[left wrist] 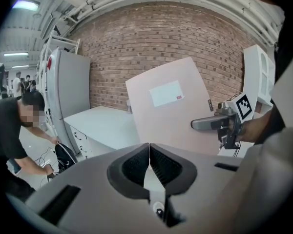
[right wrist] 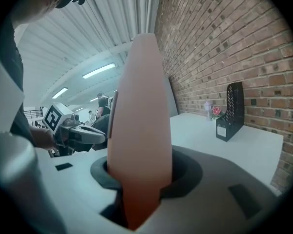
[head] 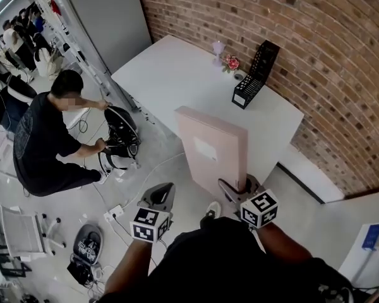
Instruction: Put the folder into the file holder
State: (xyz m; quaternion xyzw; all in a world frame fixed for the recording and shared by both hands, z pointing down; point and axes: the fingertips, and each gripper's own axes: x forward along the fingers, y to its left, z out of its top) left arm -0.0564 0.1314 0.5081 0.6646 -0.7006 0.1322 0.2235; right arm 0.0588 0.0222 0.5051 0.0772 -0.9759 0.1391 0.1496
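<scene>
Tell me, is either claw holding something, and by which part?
The right gripper clamps the pink folder by its lower edge; the left gripper is shut on nothing.

One head camera above, two gripper cameras low.
The head view looks steeply down over the white table (head: 177, 81) toward the brick wall (head: 316, 55). The left gripper view faces that wall from farther back. The right gripper view sits tight against the folder (right wrist: 139, 130). All three share folder, table and wall.
</scene>
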